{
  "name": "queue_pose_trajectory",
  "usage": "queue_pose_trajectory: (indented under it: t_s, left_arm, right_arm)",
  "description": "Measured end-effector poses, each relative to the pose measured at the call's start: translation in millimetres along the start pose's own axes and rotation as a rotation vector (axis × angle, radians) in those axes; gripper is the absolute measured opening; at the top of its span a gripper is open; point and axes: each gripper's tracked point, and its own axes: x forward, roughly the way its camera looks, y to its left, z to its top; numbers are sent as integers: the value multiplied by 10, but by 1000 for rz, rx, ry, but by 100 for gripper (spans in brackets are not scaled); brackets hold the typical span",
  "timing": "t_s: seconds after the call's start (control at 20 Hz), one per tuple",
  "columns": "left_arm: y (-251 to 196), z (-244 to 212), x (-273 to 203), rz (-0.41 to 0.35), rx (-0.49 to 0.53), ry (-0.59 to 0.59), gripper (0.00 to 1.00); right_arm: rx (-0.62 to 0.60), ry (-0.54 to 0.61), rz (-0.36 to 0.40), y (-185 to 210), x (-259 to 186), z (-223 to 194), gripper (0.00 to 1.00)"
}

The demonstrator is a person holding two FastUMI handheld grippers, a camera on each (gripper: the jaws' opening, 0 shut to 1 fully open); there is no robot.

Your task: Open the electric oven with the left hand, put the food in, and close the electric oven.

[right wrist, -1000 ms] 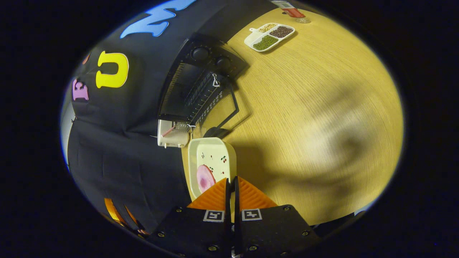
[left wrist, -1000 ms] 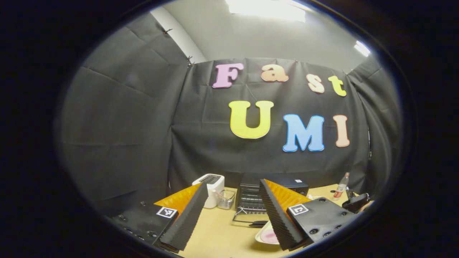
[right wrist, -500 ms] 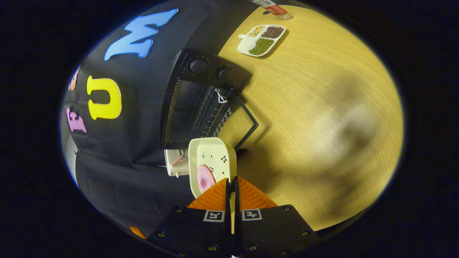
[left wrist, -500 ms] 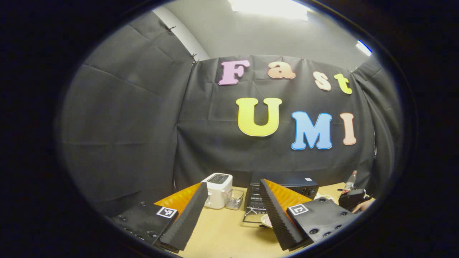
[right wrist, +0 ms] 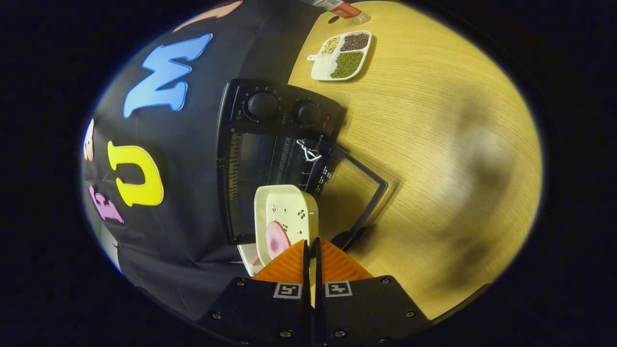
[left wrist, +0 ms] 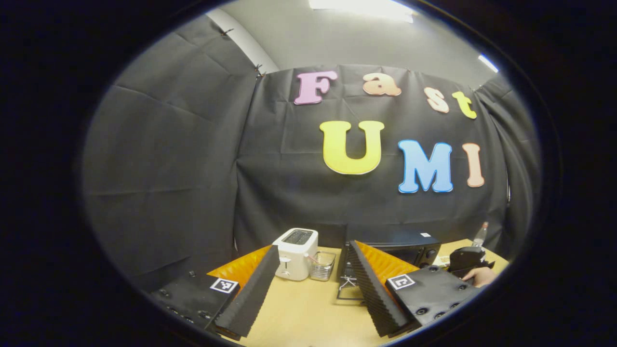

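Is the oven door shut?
No, in the right gripper view the oven has its door folded down open onto the table.

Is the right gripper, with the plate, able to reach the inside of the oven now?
Probably yes. The oven door lies fully open on the table, and the plate held by the right gripper already faces the cavity, with nothing between them.

Ahead of my left gripper hung the black cloth wall (left wrist: pixel 202 159), creased and clipped at the seams. Above it sat a grey ceiling (left wrist: pixel 337 38) with a bright light panel (left wrist: pixel 359 5). Below me ran the light wooden table (right wrist: pixel 434 144).
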Motion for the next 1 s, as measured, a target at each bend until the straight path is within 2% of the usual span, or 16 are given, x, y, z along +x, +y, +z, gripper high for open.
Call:
queue_pose_trajectory:
  t_s: [0.15,0.7,0.75,0.8,1.0]
  left_arm:
    - [70,-55,126,3,2,12,97]
    - [311,-140,367,62,25,38,97]
    - [324,-138,385,65,27,41,91]
    - [331,-135,402,67,32,42,100]
    - [401,-141,444,74,41,48,100]
  right_arm:
    - [44,-47,-5,63,230,73,4]
    - [147,-225,32,361,840,384,4]
    - [153,-237,36,389,876,395,4]
    - [159,-248,38,408,916,408,4]
    - [180,-275,28,405,1022,471,4]
